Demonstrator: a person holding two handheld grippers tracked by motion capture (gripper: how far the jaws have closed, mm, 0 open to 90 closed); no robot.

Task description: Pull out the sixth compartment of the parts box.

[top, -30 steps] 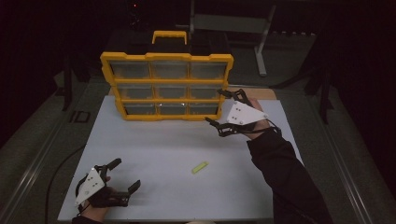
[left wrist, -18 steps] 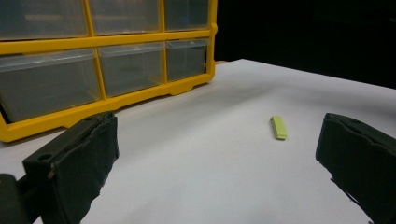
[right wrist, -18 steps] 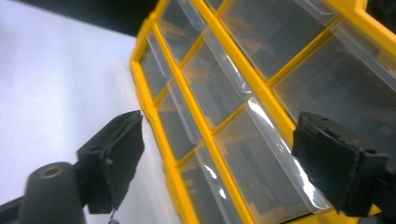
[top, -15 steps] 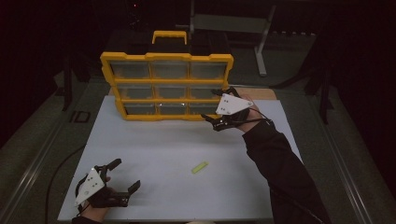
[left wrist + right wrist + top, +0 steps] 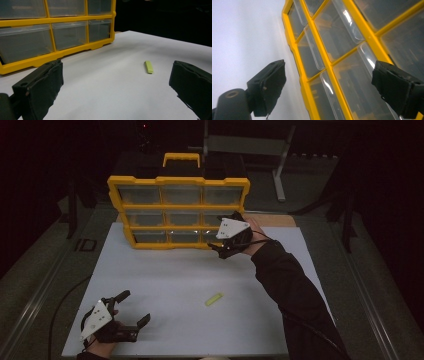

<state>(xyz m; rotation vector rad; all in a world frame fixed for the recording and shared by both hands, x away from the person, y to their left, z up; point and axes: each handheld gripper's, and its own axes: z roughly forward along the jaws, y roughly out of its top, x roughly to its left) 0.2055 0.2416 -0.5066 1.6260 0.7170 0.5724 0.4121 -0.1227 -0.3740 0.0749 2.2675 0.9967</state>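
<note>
— Left tongs [image 5: 131, 310] first: where do they sit?
— Low at the near left corner of the desk [image 5: 165, 285], on the white sheet that covers it. Their jaws stand wide apart with nothing between them. In the left gripper view they frame bare white surface, and the small green piece [image 5: 148, 67] lies ahead, nearer the right-hand jaw and well clear of both.

— And that green piece on the desk itself?
— It lies flat in the near half, a little right of the middle [image 5: 214, 299], apart from both tongs and from the cabinet.

— What stands at the far edge?
— A yellow drawer cabinet [image 5: 150, 206] with three rows of three clear drawers and a yellow handle on top. It stands upright near the far edge, left of centre.

— Now the right tongs [image 5: 225, 237].
— They are up against the cabinet's lower right corner, held in the person's right hand [image 5: 255, 237]. Their jaws have just been opening and stand wide apart. In the right gripper view the jaws frame the yellow frame and the clear drawer fronts [image 5: 337, 32]. I cannot tell whether either pad touches the cabinet; nothing is pinched.
</note>
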